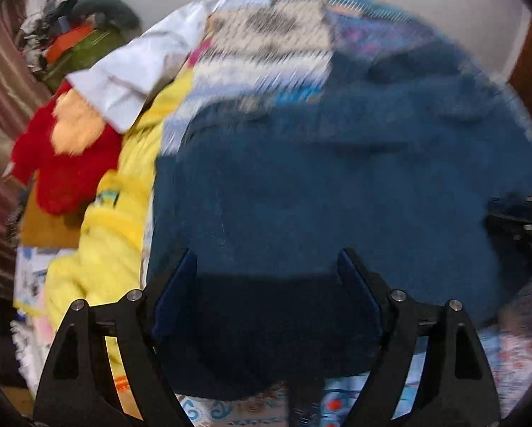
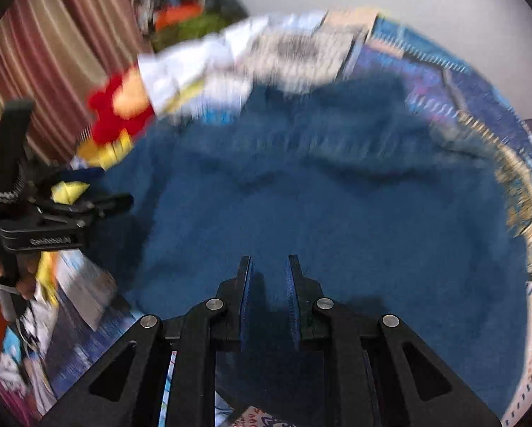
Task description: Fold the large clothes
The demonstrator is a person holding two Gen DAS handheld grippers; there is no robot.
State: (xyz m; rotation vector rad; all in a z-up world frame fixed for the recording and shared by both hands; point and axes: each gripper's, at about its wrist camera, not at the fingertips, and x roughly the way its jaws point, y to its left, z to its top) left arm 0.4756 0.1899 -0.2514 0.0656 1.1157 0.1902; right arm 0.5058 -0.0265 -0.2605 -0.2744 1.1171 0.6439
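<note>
A large dark blue garment [image 1: 319, 185] lies spread over a patterned bedsheet; it also fills the right wrist view [image 2: 319, 195]. My left gripper [image 1: 267, 263] is open, its jaws wide apart over the garment's near edge, holding nothing. My right gripper [image 2: 269, 267] hovers over the garment's near edge with its jaws a narrow gap apart and nothing between them. The left gripper also shows at the left of the right wrist view [image 2: 88, 206]. Both views are motion-blurred.
A yellow garment [image 1: 120, 213], a red plush toy [image 1: 59, 163], a white cloth [image 1: 138, 71] and a checked cloth [image 1: 266, 35] lie left and behind. A striped curtain [image 2: 52, 64] hangs at the left. The patterned bedsheet [image 2: 515, 163] edges the right.
</note>
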